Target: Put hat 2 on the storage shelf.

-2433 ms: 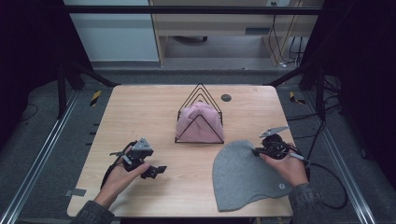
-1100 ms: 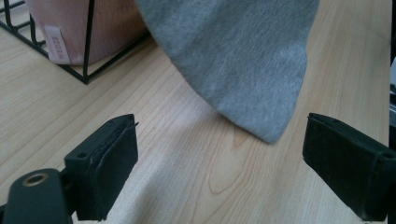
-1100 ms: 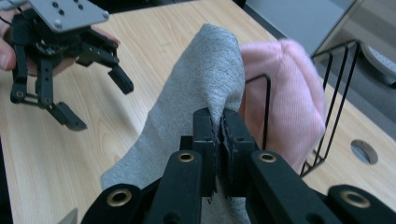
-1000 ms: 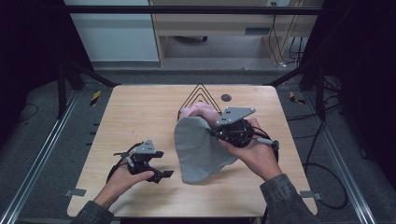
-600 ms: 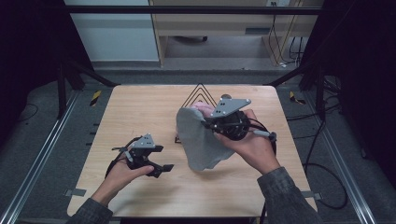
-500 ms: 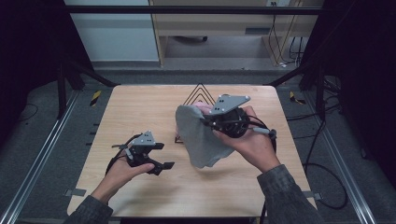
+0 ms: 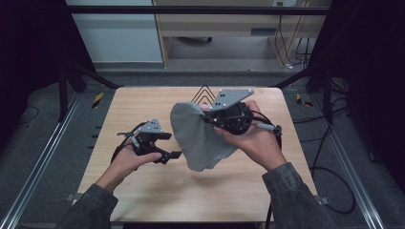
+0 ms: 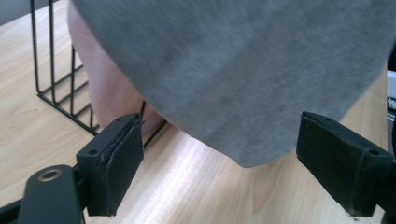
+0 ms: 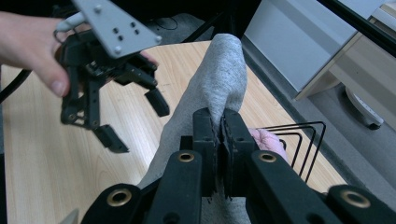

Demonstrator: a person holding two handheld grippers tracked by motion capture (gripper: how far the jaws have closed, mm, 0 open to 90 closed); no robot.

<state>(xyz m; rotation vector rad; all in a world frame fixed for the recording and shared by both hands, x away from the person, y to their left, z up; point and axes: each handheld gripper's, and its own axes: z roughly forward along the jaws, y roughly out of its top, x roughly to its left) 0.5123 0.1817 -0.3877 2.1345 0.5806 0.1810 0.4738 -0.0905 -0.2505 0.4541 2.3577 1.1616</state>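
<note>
A grey knit cloth [image 7: 200, 138] hangs in the air over the middle of the wooden table [image 7: 143, 191]. My right gripper [image 7: 206, 115] is shut on the cloth's upper edge, and the right gripper view shows the jaws [image 9: 218, 123] pinched tight on a fold of the cloth [image 9: 219, 70]. My left gripper [image 7: 171, 145] stands open just left of the cloth's lower part, and its jaws have just been closing a little. In the left gripper view the cloth [image 8: 243, 70] hangs just ahead of the wide jaws [image 8: 226, 154], and the pads do not touch it.
A black wire rack [image 7: 204, 93] stands behind the cloth at the table's far middle, with a pink cloth [image 9: 266, 140] tucked into it. The rack [image 8: 51, 70] and pink cloth [image 8: 107, 88] lie just beyond the left jaw. Cables trail off the right side.
The grey cloth, earlier flat at the table's front right, has been lifted and carried to the middle by the right gripper. Both hands have risen, and the left gripper has neared the cloth.
</note>
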